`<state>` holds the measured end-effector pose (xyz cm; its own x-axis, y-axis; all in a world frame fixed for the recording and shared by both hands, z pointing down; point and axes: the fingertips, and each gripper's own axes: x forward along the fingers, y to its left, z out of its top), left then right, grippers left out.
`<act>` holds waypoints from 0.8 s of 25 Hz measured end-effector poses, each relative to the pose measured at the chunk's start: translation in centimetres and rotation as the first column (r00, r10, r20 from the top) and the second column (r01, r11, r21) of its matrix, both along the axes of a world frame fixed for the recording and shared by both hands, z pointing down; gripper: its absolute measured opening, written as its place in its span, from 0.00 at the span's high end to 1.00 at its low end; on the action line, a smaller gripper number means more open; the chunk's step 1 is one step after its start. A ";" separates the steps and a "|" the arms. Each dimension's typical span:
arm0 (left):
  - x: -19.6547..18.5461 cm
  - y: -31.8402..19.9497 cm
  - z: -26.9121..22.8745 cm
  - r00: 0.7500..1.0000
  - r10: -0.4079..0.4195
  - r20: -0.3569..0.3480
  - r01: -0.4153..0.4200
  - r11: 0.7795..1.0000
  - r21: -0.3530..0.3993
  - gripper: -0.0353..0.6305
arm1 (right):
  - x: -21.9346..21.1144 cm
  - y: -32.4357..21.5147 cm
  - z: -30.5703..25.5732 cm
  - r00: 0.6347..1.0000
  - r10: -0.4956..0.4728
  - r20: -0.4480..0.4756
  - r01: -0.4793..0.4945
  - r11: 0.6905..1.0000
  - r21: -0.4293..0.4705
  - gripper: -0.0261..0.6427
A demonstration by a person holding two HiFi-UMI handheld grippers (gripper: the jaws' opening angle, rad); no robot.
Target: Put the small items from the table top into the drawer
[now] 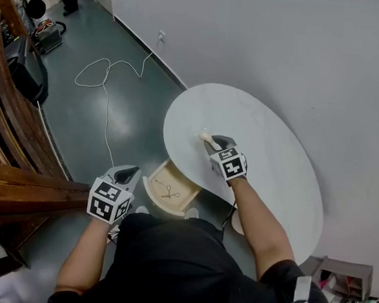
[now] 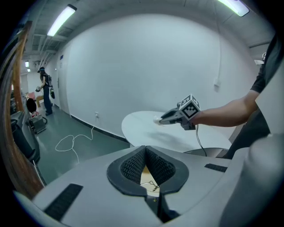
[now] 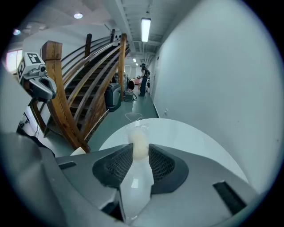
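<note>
Clamping firmly, the right gripper has both jaws pressed on a clear packet with a cream-coloured lump inside. The packet runs up between the pads and pokes out just past the fingertips. From the head view, that gripper is out over the round white surface, the pale packet showing at its front end. From the left gripper view it looks lifted clear, with a soft shadow on the surface underneath it.

Over to the left gripper: its jaws are together at the tips and nothing sits between the pads. It hangs off the edge of the surface, out to the left of the right gripper and well apart from it, tilted downward.

Right below the left gripper's tips, seen through the narrow slit behind them, is the wooden drawer. It stands pulled open under the near rim of the surface, between the two grippers and lower than both. A thin dark looped thing lies on its floor, too small to name.

Beyond the left gripper, a white cable loops across the green floor.
</note>
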<state>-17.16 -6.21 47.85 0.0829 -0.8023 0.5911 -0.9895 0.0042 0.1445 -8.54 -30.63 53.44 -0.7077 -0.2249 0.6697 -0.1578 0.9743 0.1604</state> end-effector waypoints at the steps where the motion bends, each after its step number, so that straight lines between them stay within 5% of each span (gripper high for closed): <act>1: 0.2 -0.2 0.1 1.000 0.019 -0.002 -0.019 1.000 0.000 0.92 | 0.6 0.5 -0.2 1.000 0.019 0.010 -0.019 1.000 -0.013 0.80; 8: 1.7 -0.6 1.5 0.990 0.140 -0.015 -0.140 0.990 -0.030 0.92 | 4.2 3.9 0.0 0.985 0.162 0.067 -0.152 0.980 -0.127 0.80; 20: 4.1 -1.2 5.0 0.965 0.257 -0.052 -0.261 0.961 -0.088 0.92 | 9.5 12.1 6.7 0.969 0.245 -0.026 -0.243 0.934 -0.261 0.80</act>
<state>-13.04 -7.41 52.83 0.3060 -0.6919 0.6540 -0.9518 -0.2363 0.1953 0.92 -18.56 60.11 -0.6576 -0.2098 0.7236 -0.3960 0.9133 -0.0951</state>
